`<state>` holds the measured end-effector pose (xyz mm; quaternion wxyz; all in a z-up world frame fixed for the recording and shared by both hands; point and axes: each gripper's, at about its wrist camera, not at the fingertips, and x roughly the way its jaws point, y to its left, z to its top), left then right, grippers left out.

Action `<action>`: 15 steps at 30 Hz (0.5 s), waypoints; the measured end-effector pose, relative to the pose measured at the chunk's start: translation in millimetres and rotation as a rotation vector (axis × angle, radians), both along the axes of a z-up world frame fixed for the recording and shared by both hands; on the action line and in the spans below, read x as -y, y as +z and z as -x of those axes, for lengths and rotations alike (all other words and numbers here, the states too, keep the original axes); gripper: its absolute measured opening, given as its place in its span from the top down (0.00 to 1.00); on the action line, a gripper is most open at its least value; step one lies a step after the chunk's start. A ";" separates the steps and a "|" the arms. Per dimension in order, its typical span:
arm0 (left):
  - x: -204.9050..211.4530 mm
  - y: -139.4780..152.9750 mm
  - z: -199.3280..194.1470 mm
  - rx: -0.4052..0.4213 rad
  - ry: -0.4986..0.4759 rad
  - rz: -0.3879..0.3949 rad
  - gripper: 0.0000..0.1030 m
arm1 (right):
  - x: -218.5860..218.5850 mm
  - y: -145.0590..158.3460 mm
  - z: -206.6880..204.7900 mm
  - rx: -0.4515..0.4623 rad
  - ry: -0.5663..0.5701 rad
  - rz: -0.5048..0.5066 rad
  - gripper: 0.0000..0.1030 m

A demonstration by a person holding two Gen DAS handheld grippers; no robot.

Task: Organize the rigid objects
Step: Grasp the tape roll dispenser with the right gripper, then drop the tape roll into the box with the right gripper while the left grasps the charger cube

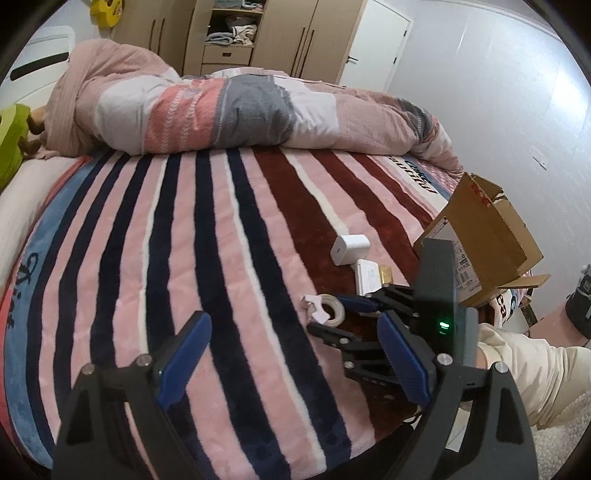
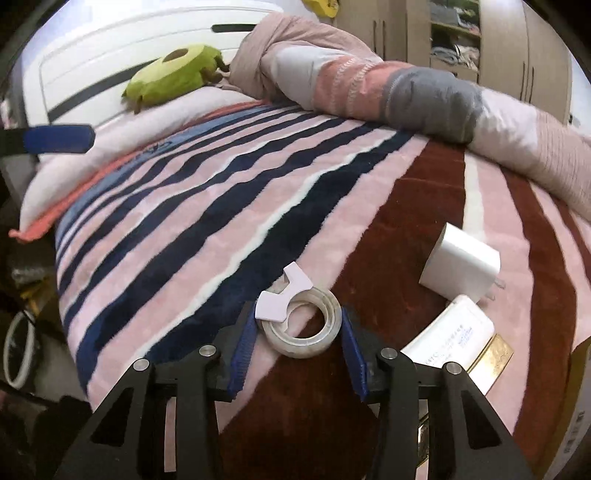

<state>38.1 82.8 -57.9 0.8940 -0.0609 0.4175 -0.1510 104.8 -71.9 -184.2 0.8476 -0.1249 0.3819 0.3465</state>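
Observation:
A clear tape roll with a pale dispenser clip point(image 2: 303, 325) lies on the striped bed blanket; it also shows in the left wrist view point(image 1: 327, 308). My right gripper point(image 2: 299, 332) is open, its blue fingers point(image 2: 243, 347) on either side of the roll, close to it. It shows from outside in the left wrist view point(image 1: 343, 314). A white charger block point(image 2: 460, 264) point(image 1: 350, 249) and a flat white box with a gold end point(image 2: 454, 345) point(image 1: 371, 277) lie just right of it. My left gripper point(image 1: 295, 365) is open and empty above the blanket.
An open cardboard box point(image 1: 484, 240) stands at the bed's right edge. A rolled duvet point(image 1: 240, 110) lies across the far side of the bed. A green plush toy point(image 2: 173, 72) rests on the pillow by the headboard. A wardrobe point(image 1: 280, 33) stands behind.

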 end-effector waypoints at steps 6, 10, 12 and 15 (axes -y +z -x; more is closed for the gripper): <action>2.4 1.3 -2.1 0.011 -0.017 -0.011 0.13 | 30.2 61.6 31.5 0.068 0.060 -0.100 0.62; 17.9 -1.5 -13.8 0.007 -0.049 0.001 0.13 | 84.3 130.5 56.9 0.219 0.017 -0.159 0.62; 31.2 -5.4 -22.8 0.008 -0.072 -0.006 0.13 | 119.8 156.1 66.0 0.255 -0.046 -0.166 0.62; 50.9 -14.8 -43.0 -0.008 -0.098 -0.021 0.13 | 177.5 183.6 78.7 0.323 -0.176 -0.100 0.61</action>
